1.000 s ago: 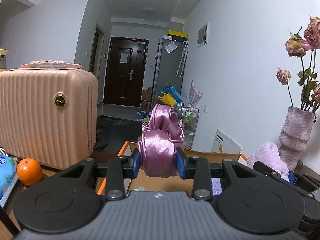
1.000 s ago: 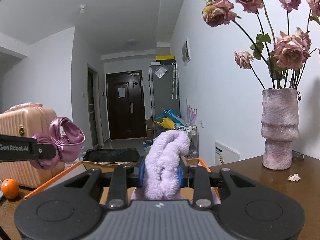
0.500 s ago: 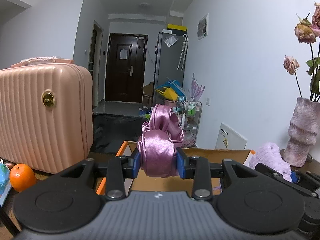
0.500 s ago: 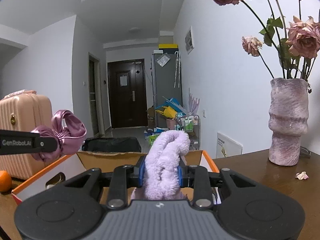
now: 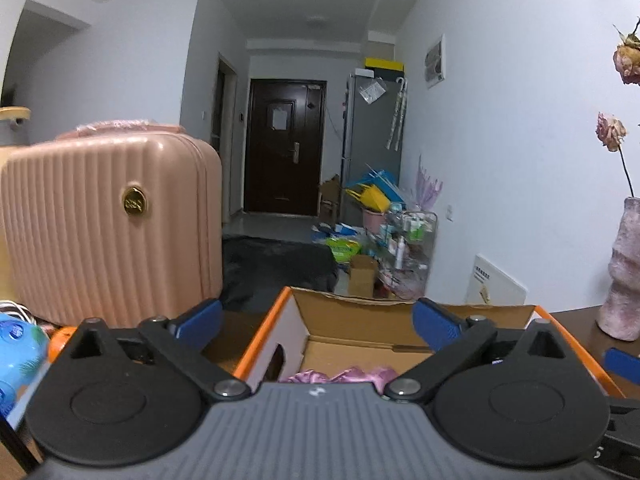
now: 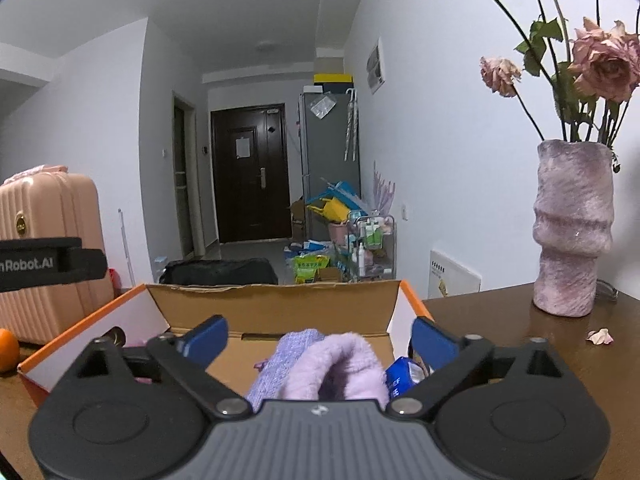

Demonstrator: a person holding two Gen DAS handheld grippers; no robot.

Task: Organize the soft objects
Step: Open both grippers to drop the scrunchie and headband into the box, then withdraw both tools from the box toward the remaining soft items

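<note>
A: Where do the soft things sit at this moment?

B: Both lie in the orange-edged cardboard box (image 6: 276, 304). The shiny pink satin scrunchie (image 5: 340, 375) rests on the box floor at six o'clock in the left wrist view, and the fluffy lilac plush piece (image 6: 336, 368) is slumped inside at six o'clock in the right wrist view, beside a blue packet (image 6: 400, 376).

A: And the jaws?

B: The left gripper (image 5: 318, 320) has just been opening and stands spread wide, nothing between its blue pads (image 5: 200, 317); the scrunchie lies below them. The right gripper (image 6: 320, 334) has likewise just been opening, its jaws clear of the plush, which lies low between them without being pressed.

A: Why hover there?

B: I judge both were brought over the box so the pieces would fall inside. The pink ribbed suitcase (image 5: 108, 228) at nine o'clock and the mauve ceramic vase of dried roses (image 6: 572, 232) at three o'clock stand outside, well apart from the drop.
</note>
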